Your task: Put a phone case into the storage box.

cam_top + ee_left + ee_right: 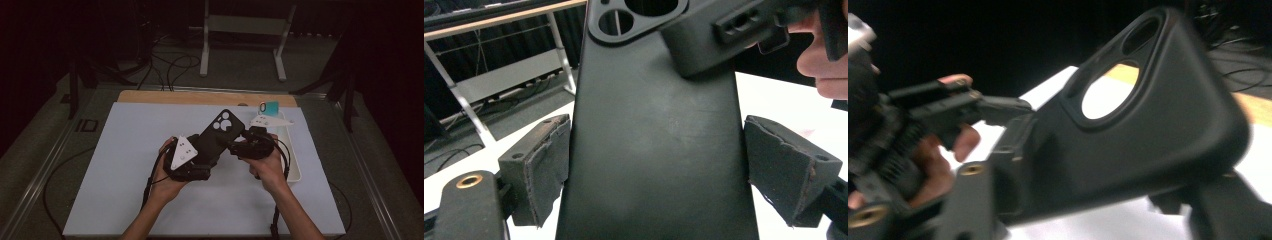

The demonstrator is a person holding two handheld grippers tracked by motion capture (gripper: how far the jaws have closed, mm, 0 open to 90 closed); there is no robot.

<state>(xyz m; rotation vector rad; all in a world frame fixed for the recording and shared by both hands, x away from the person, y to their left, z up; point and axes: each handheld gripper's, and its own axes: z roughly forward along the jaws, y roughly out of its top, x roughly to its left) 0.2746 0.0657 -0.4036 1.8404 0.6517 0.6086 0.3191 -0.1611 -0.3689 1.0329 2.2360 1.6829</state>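
Though it spans both grippers above the white mat (150, 190), the black phone case (220, 135) looks light, thin and somewhat flexible, with a smooth back that could slip, so the long edges are the sound place to hold. The left gripper (197, 162) brackets its lower sides, pads (541, 165) touching or nearly so; I cannot tell if they pinch. The right gripper (235, 145) is clamped on the camera end. At the right, a white tray (295, 167) holds a small teal item (271, 106).
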